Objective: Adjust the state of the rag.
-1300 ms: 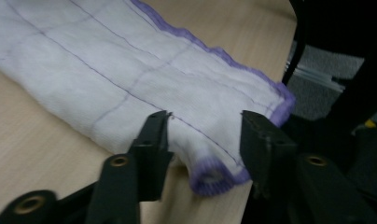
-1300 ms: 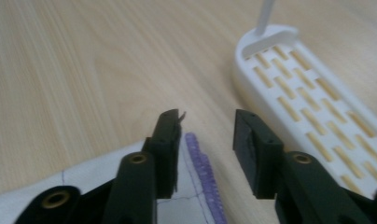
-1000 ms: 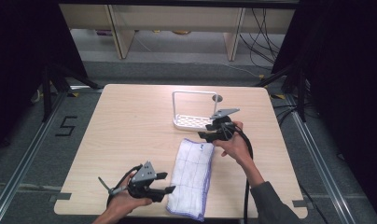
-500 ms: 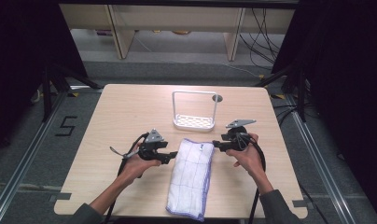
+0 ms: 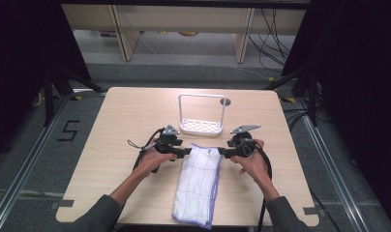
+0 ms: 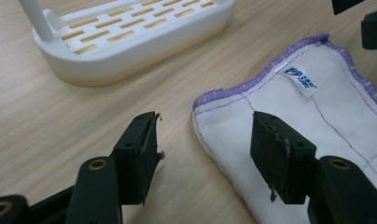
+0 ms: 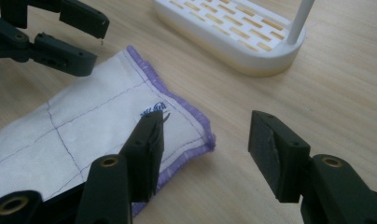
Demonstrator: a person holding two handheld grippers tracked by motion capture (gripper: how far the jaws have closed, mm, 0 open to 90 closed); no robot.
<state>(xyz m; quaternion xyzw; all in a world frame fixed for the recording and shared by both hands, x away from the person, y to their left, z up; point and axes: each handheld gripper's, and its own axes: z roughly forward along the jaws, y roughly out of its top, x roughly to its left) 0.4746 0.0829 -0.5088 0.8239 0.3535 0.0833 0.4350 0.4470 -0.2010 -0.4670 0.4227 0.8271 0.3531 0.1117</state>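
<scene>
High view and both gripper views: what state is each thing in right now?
Cloth: folded, flat on table, unheld.
Rack: upright, empty.
Left gripper: open, straddling the cloth's far corner.
Right gripper: open, straddling the cloth's other far corner.

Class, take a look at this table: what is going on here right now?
A person holds a gripper in each hand at the far end of a folded white cloth with purple edging. The left gripper and the right gripper are both open, each straddling one far corner, gripping nothing yet; the right one has just been opening. A white rack stands beyond.
</scene>
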